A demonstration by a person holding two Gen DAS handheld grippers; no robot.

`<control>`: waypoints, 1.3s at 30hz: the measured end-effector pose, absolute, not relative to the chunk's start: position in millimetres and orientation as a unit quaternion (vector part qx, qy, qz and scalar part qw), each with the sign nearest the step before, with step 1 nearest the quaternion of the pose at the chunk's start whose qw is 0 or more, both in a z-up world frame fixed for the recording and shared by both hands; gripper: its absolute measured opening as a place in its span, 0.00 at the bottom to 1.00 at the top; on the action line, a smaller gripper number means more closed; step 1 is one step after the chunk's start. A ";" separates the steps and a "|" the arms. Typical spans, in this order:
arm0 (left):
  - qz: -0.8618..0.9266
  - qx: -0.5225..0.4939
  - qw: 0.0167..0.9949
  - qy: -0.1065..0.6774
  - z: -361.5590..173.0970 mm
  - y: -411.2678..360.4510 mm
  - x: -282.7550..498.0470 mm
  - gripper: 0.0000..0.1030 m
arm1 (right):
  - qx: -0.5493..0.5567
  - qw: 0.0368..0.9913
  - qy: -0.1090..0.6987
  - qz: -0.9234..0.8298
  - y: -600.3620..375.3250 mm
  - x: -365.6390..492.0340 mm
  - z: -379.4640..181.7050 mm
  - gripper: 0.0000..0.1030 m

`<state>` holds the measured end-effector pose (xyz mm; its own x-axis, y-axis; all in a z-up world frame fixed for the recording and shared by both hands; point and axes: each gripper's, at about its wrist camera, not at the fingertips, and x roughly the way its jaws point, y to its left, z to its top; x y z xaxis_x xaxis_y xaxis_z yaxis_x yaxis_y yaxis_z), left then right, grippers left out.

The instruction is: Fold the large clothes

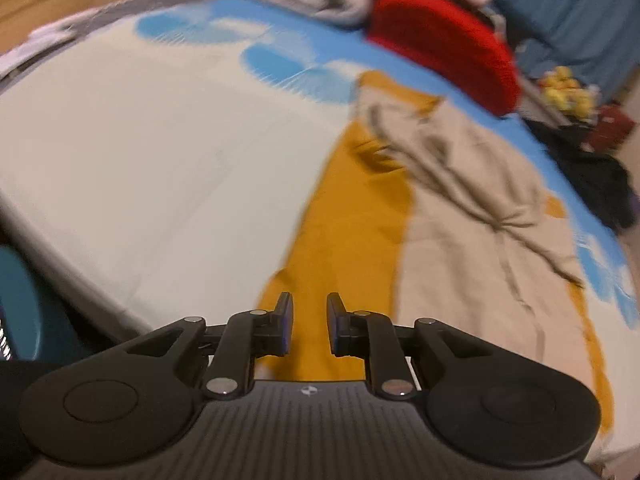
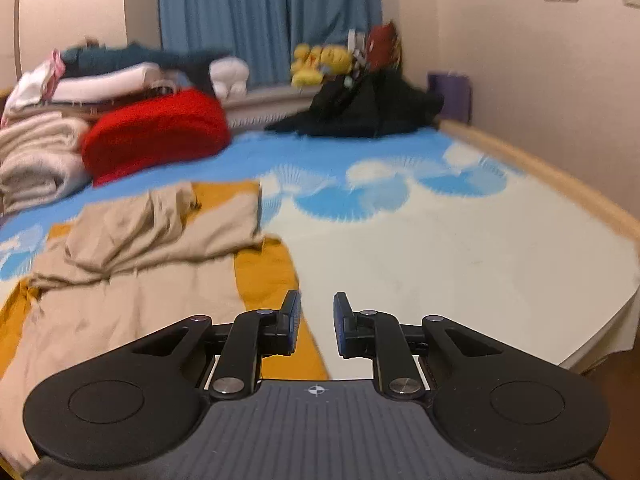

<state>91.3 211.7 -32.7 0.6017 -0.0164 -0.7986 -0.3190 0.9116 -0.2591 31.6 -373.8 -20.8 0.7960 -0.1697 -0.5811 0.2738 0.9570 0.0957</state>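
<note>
A beige garment lies crumpled on a mustard-yellow garment, both spread on a bed with a blue-and-white sheet. My left gripper hovers over the near end of the yellow cloth, open by a narrow gap with nothing between its fingers. In the right wrist view the beige garment and the yellow garment lie to the left. My right gripper is over the yellow cloth's right edge, where it meets the sheet, and is also narrowly open and empty.
A red cushion and a stack of folded clothes sit at the back left of the bed. Black clothes and yellow plush toys lie by the blue curtain. A wooden bed rail runs along the right.
</note>
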 end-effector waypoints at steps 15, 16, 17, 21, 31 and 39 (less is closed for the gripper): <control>0.103 -0.180 0.827 0.522 -81.5 225.3 120.2 0.45 | 0.194 0.865 0.453 -0.096 -399.7 73.0 -101.2 0.35; 0.101 -0.177 0.828 0.522 -81.4 225.7 119.8 0.45 | 0.189 0.864 0.455 -0.099 -400.0 74.5 -102.3 0.36; 0.099 -0.174 0.829 0.522 -81.6 225.0 119.5 0.45 | 0.190 0.863 0.457 -0.102 -400.9 75.2 -103.8 0.36; 0.079 -0.171 0.831 0.524 -81.7 222.6 118.8 0.43 | 0.221 0.848 0.474 -0.086 -406.2 80.7 -113.5 0.37; 0.069 -0.152 0.832 0.529 -81.6 219.8 112.9 0.25 | 0.196 0.836 0.508 -0.067 -396.1 83.4 -121.6 0.40; 0.053 -0.131 0.852 0.505 -65.3 210.7 105.0 0.03 | 0.140 0.858 0.492 -0.042 -378.9 79.2 -108.1 0.05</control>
<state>105.0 210.7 -65.3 0.4846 -0.0410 -0.8738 -0.2228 0.9602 -0.1686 79.2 -378.9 -108.1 0.5119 0.0664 -0.8565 0.2093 0.9573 0.1993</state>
